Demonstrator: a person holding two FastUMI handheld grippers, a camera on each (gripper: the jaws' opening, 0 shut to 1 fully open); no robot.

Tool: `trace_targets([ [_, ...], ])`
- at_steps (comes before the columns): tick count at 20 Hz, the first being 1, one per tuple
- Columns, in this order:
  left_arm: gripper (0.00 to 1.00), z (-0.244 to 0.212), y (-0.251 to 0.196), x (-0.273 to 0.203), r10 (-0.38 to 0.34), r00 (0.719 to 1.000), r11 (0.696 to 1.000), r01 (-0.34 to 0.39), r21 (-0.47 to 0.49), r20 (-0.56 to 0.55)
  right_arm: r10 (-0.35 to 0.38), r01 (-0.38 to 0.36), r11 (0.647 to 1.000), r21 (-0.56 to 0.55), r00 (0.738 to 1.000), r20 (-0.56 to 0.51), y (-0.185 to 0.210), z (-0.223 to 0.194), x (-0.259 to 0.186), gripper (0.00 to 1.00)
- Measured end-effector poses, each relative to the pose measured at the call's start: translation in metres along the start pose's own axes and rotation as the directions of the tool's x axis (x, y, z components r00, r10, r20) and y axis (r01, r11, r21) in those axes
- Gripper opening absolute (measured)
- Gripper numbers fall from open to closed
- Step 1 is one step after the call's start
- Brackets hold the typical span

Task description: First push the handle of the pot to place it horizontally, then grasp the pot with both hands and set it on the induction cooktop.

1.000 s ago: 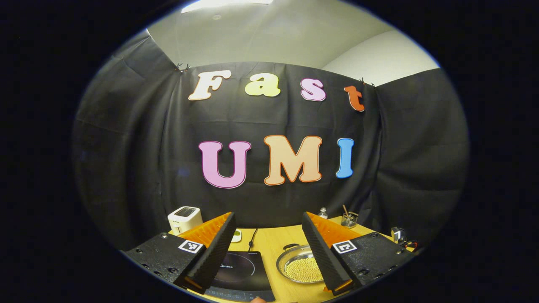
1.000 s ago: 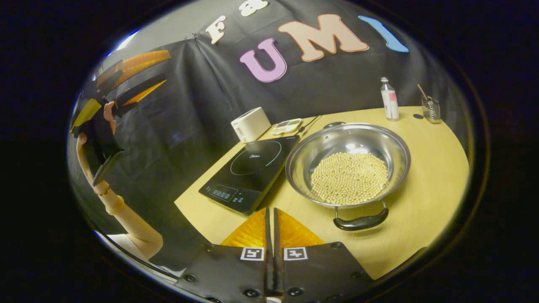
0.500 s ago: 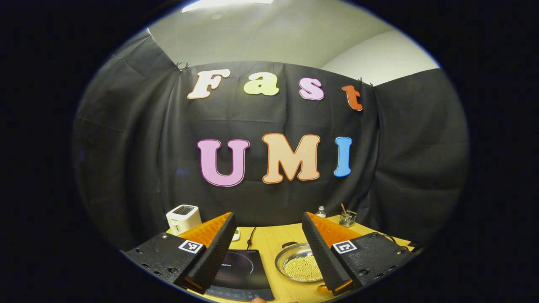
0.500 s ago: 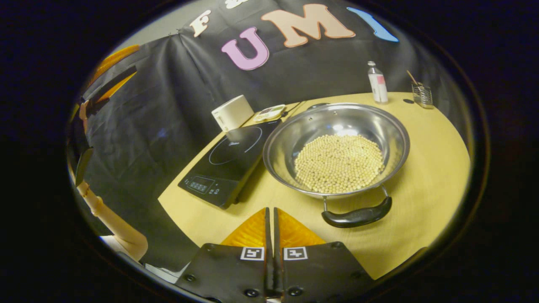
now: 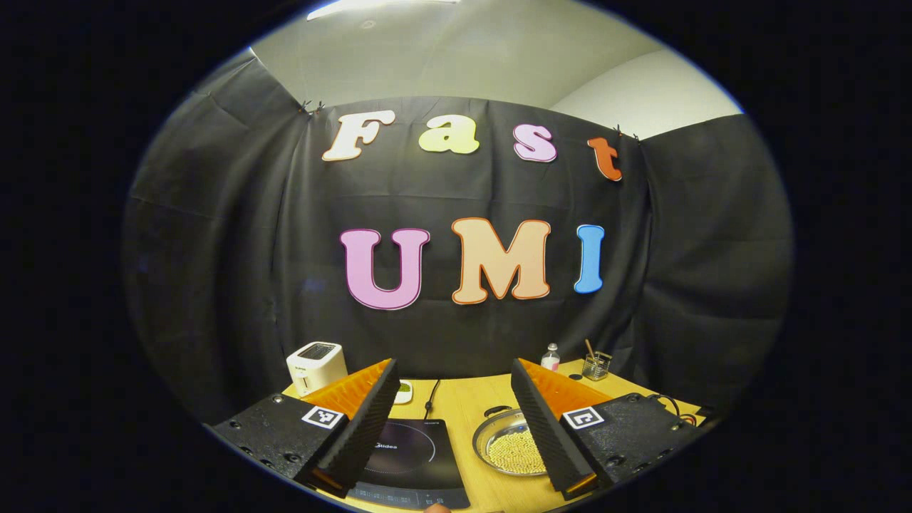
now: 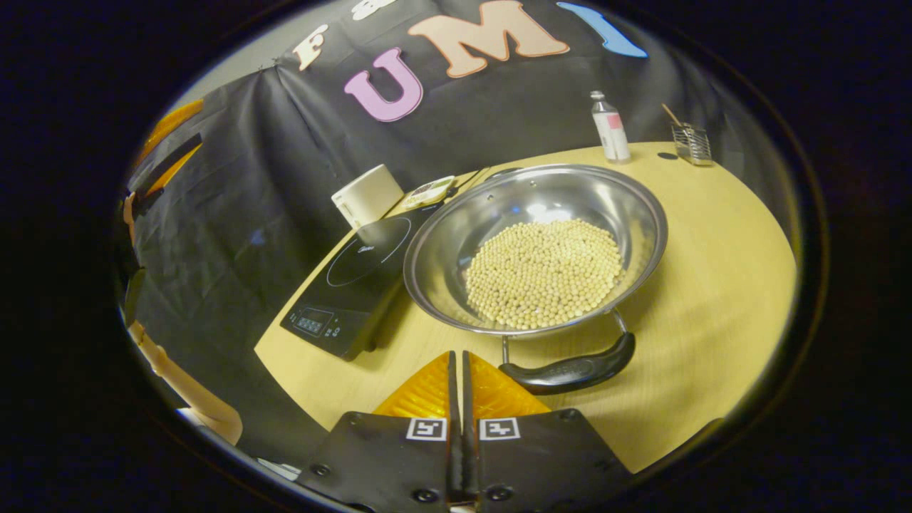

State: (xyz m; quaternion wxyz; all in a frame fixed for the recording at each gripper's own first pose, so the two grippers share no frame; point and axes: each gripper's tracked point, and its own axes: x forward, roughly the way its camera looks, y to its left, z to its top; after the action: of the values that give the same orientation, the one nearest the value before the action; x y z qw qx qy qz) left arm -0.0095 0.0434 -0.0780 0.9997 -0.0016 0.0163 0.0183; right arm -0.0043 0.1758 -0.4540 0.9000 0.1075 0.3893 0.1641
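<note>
Steel pot (image 6: 536, 249) of beans: on worktop (image 6: 712, 271) just ahead of shut, empty right claw (image 6: 457, 367). Probably heavy, rigid, slippery; best gripped by black handle (image 6: 568, 369). Left claw (image 5: 454, 399) open, empty.

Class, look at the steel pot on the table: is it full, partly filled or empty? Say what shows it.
Partly filled. In the right gripper view the pot holds a low layer of small pale beads over its bottom, with bare shiny wall above them up to the rim.

Black cloth wall (image 5: 214, 271), pale ceiling (image 5: 456, 57), yellow wooden table (image 6: 712, 235)
</note>
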Motion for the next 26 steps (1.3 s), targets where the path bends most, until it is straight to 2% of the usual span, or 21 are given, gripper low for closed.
trace_targets([
  [1,0.96,-0.002,0.000,0.001,0.000,1.000,1.000,0.000,-0.004,-0.005,-0.011,0.011,1.000,-0.004,1.000,0.004,-0.004,0.001,-0.001,0.00],
  [5,0.92,-0.008,0.001,0.005,0.005,1.000,1.000,-0.005,-0.016,-0.015,-0.056,0.056,0.998,0.005,0.998,0.022,-0.024,0.002,-0.007,0.02],
  [6,0.96,-0.009,0.002,0.005,0.005,1.000,1.000,-0.006,-0.018,-0.018,-0.067,0.067,0.998,0.012,0.997,0.029,-0.028,0.003,-0.008,0.03],
  [7,0.96,-0.011,0.001,0.007,0.005,1.000,1.000,-0.006,-0.020,-0.023,-0.080,0.080,0.997,0.018,0.996,0.035,-0.034,0.005,-0.010,0.00],
  [8,0.96,-0.012,0.001,0.007,0.005,1.000,1.000,-0.005,-0.024,-0.027,-0.095,0.094,0.995,0.025,0.994,0.044,-0.040,0.007,-0.012,0.03],
  [9,0.96,-0.014,0.001,0.007,0.003,1.000,1.000,-0.004,-0.029,-0.029,-0.107,0.105,0.994,0.034,0.993,0.048,-0.046,0.009,-0.013,0.00],
  [10,0.96,-0.015,0.000,0.008,0.000,0.999,0.999,-0.001,-0.035,-0.032,-0.118,0.116,0.992,0.042,0.992,0.053,-0.051,0.010,-0.015,0.03],
  [16,0.96,-0.017,0.003,0.008,0.004,0.999,0.999,-0.005,-0.043,-0.036,-0.201,0.192,0.976,0.101,0.977,0.076,-0.089,0.017,-0.021,0.00],
  [21,0.96,-0.023,0.002,0.008,0.007,0.999,0.999,-0.008,-0.033,-0.048,-0.220,0.207,0.968,0.140,0.972,0.087,-0.102,0.021,-0.025,0.02],
  [24,0.96,-0.023,-0.001,0.007,0.000,0.999,1.000,-0.001,-0.024,-0.052,-0.238,0.223,0.963,0.149,0.967,0.090,-0.109,0.026,-0.027,0.00],
  [25,0.96,-0.024,-0.002,0.006,-0.003,0.999,1.000,0.001,-0.022,-0.052,-0.245,0.230,0.961,0.151,0.965,0.092,-0.112,0.027,-0.027,0.02],
  [26,0.92,-0.023,-0.002,0.005,-0.006,0.999,1.000,0.005,-0.021,-0.051,-0.255,0.239,0.959,0.152,0.962,0.094,-0.117,0.030,-0.026,0.02],
])
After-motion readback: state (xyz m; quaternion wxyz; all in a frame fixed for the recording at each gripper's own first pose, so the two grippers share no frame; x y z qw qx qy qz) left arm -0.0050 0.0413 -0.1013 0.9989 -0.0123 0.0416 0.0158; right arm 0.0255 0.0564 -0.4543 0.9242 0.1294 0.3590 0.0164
